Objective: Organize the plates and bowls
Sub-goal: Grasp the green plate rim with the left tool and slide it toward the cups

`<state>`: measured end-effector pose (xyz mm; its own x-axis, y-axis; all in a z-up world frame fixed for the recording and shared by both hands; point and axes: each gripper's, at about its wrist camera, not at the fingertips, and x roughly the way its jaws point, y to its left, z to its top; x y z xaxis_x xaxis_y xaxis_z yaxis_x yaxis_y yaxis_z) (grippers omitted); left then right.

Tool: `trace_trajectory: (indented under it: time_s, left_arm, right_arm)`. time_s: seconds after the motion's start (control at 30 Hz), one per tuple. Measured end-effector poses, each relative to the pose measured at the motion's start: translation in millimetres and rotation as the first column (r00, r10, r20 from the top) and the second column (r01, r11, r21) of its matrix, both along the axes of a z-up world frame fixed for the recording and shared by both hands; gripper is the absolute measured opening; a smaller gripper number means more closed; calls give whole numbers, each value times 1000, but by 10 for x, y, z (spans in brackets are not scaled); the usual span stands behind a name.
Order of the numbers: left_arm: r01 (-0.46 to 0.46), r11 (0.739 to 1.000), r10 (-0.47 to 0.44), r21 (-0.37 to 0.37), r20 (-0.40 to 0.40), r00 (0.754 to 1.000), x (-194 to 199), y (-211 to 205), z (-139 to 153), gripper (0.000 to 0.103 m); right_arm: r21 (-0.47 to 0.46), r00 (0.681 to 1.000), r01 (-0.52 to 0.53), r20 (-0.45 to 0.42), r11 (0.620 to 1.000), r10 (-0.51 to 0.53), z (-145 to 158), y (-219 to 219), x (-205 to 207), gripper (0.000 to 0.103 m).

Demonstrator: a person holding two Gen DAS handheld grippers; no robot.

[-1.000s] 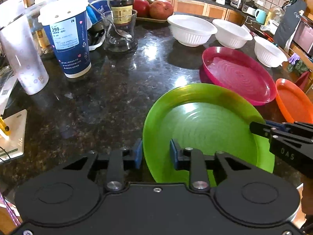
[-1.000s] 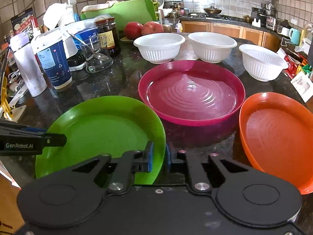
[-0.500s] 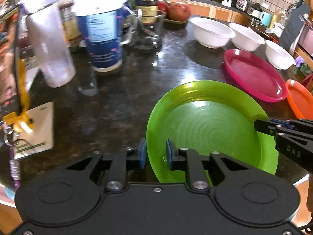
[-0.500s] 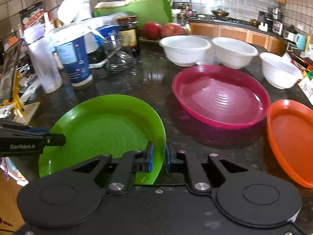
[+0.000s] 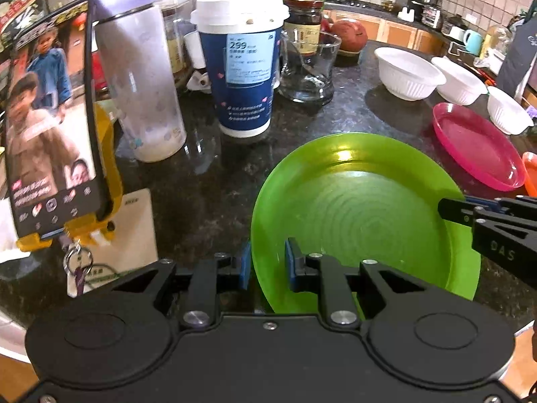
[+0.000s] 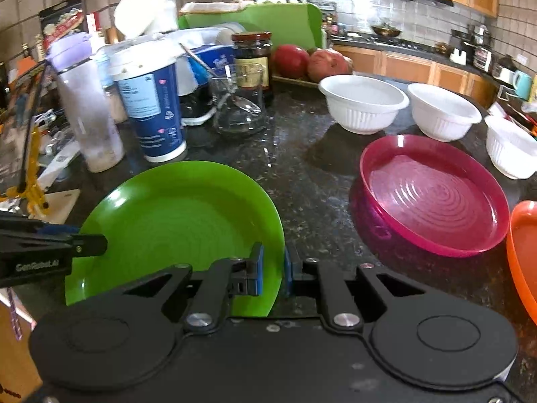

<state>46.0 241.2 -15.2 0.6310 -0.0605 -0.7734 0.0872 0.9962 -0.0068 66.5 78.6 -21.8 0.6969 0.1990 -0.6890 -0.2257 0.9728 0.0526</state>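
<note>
Left wrist view: the left gripper [image 5: 266,265] pinches the near-left rim of the green plate [image 5: 362,215], its jaws having just closed onto it. The right gripper [image 5: 449,208] reaches in at the plate's right edge. Far right lie a pink plate [image 5: 476,144] and white bowls [image 5: 407,74] on the dark counter [image 5: 201,181].

Right wrist view: the right gripper [image 6: 273,272] clamps the green plate's [image 6: 174,221] near-right rim — the pink plate [image 6: 433,198] sits well apart, right, an orange plate [image 6: 523,252] beyond it.
</note>
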Motion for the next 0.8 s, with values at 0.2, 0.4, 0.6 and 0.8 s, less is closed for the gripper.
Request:
trace_trajectory:
  time_s: [0.2,0.4,0.6,0.8]
  left_arm:
    - [82,996,-83,-16,-13,997,102,-10,-33,27]
    - [131,991,-133,-38,-28,991,97,91,-32,28]
    - [152,988,-151,-37,13,988,46,128,46,28]
    - [162,987,-161,5,96,982,-12,75,147,36]
  right_arm:
    - [-15,997,75,-12,997,-76,-50,-24,62,15]
    - [-11,995,96,-32,995,-97,-85,-1,80,15]
    - [-12,991,136,-6,991,-136,-42,20,74,15]
    - [6,983,180,44,984,-180,76,-35,0,16]
